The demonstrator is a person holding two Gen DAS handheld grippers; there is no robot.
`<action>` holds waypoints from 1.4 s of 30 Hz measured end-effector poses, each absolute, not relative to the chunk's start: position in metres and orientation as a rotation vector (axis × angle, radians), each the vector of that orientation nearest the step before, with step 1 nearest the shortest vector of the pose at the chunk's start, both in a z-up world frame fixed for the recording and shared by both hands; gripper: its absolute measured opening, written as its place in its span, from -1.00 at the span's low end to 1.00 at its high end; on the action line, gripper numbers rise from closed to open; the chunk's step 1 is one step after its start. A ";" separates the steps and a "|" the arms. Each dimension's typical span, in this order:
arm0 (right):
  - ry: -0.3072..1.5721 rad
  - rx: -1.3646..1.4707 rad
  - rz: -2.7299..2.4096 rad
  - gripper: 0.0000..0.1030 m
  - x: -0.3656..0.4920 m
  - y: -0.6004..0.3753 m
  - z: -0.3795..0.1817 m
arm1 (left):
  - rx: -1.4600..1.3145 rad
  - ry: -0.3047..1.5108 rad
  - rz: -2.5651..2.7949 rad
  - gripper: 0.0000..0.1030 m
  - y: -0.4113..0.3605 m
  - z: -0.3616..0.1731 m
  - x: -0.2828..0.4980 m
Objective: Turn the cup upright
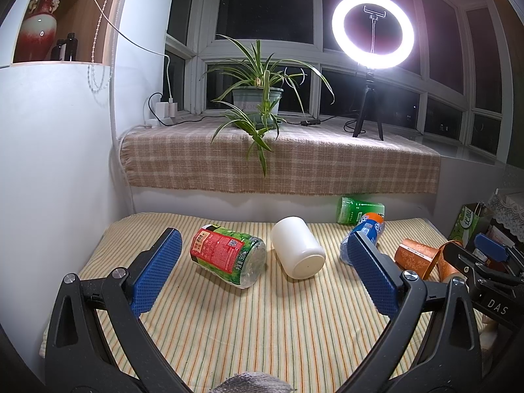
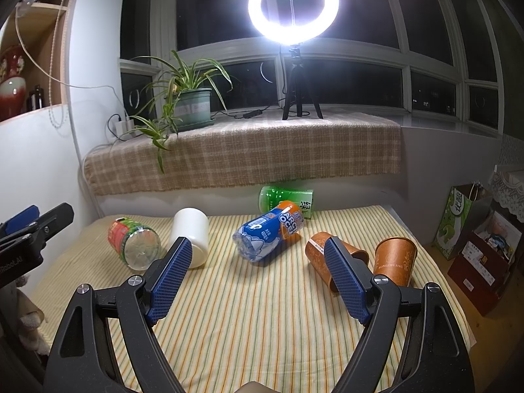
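On the striped cloth (image 2: 262,311), the blue bottle (image 2: 268,232) reads "ARCTIC OCEAN".

We see a plain white cup (image 1: 297,246) lying on its side on the striped cloth, its flat base turned toward us and its mouth facing away. Two brown paper cups with a gold pattern sit farther right: one (image 2: 330,257) lies on its side with its open mouth to the right, the other (image 2: 394,259) stands mouth-down just beside it.
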State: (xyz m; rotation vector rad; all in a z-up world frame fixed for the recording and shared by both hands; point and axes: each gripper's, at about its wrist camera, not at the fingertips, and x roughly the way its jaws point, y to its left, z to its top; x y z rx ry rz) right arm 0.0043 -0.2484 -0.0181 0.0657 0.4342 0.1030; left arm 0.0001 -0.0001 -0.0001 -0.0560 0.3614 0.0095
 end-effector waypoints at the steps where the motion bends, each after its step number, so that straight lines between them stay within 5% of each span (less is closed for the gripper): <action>1: 0.434 0.065 0.102 0.61 0.004 -0.249 -0.018 | -0.056 0.361 0.010 0.99 0.000 0.000 0.000; 25: 0.447 0.072 0.075 0.61 0.006 -0.256 -0.023 | -0.044 0.378 -0.029 0.99 -0.020 -0.007 0.006; 42: 0.481 0.115 -0.016 0.61 -0.003 -0.292 -0.036 | 0.025 0.591 -0.314 0.99 -0.061 -0.024 0.076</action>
